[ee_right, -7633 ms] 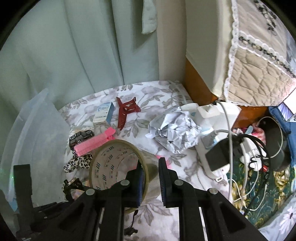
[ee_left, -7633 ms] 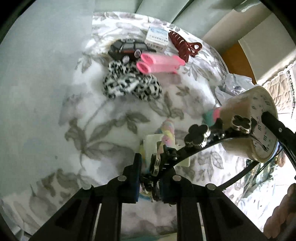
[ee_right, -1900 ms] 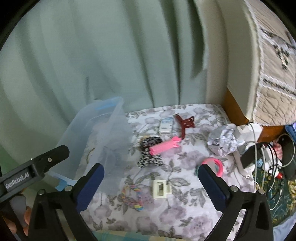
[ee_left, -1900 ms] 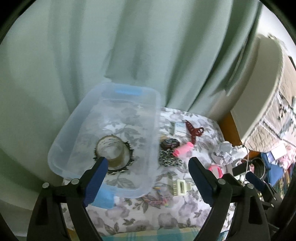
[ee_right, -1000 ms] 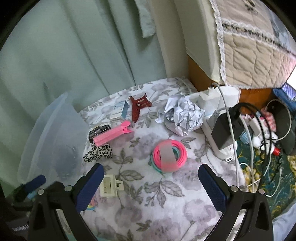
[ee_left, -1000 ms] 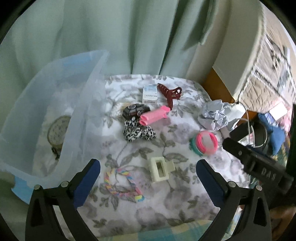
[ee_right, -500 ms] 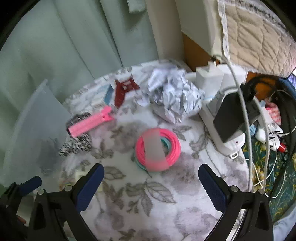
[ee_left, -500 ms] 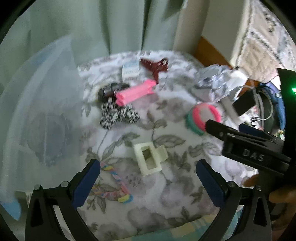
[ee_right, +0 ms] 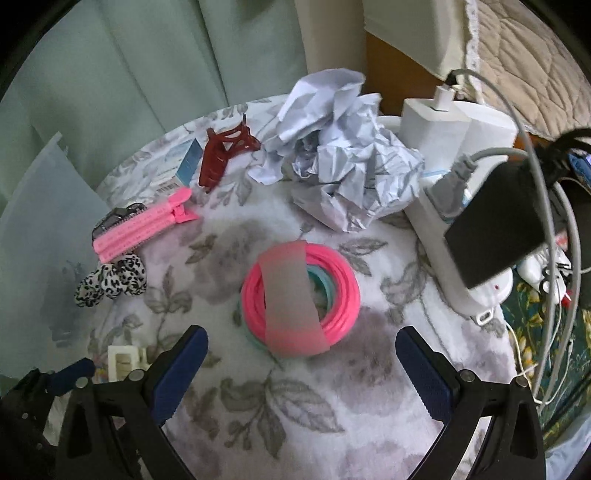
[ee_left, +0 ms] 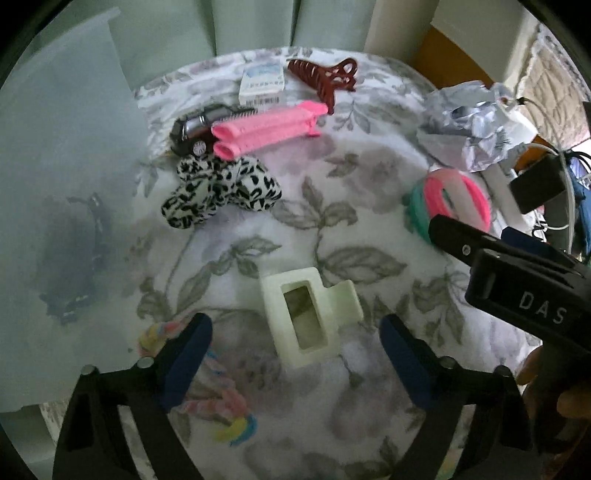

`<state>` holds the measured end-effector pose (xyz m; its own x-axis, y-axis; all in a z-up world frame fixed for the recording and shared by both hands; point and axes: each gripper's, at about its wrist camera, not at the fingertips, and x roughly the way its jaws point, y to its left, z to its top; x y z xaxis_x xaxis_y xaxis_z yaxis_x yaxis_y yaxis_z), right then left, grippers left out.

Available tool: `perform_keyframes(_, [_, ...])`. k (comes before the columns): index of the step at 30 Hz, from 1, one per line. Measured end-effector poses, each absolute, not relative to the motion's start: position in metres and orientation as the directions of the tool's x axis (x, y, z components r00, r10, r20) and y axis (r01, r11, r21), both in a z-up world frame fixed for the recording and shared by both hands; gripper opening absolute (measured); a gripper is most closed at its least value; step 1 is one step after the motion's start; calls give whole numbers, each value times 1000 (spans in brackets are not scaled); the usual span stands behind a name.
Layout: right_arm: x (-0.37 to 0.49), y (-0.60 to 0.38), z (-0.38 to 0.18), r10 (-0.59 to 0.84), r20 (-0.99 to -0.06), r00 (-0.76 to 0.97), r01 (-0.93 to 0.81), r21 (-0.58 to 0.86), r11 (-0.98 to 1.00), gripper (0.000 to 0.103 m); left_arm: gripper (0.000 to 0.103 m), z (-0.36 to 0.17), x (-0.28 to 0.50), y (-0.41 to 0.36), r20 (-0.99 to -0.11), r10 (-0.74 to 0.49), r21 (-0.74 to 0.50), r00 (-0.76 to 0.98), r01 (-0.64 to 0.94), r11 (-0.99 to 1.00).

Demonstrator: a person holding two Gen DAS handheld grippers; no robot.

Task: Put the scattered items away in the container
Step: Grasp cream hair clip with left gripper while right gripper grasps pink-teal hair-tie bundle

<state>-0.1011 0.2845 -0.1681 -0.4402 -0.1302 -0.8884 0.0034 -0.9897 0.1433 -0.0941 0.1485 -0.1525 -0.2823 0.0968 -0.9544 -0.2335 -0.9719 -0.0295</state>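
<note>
The work surface was covered by a white cloth (ee_right: 314, 387) printed with grey leaves and pale mauve flowers. Behind it hung a pale green curtain (ee_right: 166, 66) in vertical folds, reaching down to the far edge of the cloth. To the right of the curtain stood a cream panel (ee_right: 332, 33), and beside that a piece of orange-brown wooden furniture (ee_right: 391, 77). A quilted beige cover with a lace edge (ee_right: 524, 55) lay over a pale block above the wood. At the right edge of the cloth sat a white power strip (ee_right: 454, 269) with a white adapter (ee_right: 432, 122) and a black adapter (ee_right: 498, 236) plugged in. Daylight was soft and diffuse.
</note>
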Motion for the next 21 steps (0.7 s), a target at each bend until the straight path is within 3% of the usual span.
perform_keyframes(6, [-111,280,-180,-111,-895,-432,0,123,-992,99,75,-164,-103,143,-960,108,-53,-260,-212,-976])
perform_keyframes(15, [-122,279,-188,-48,-891,-450,-35,72,-997,94,71,-165,-107,145,-949,117,-49,-293,-230,-972])
perform_keyframes(19, [-123,276,-187,-43,-888,-457,-28,63,-998,87,57,-161,-110,139,-947,115,-54,-299,-203,-978])
perform_keyframes(21, [-122,275,-184,-59,-884,-463,-17,76,-997,78,49,-159,-111,135,-946,117,-64,-301,-183,-981])
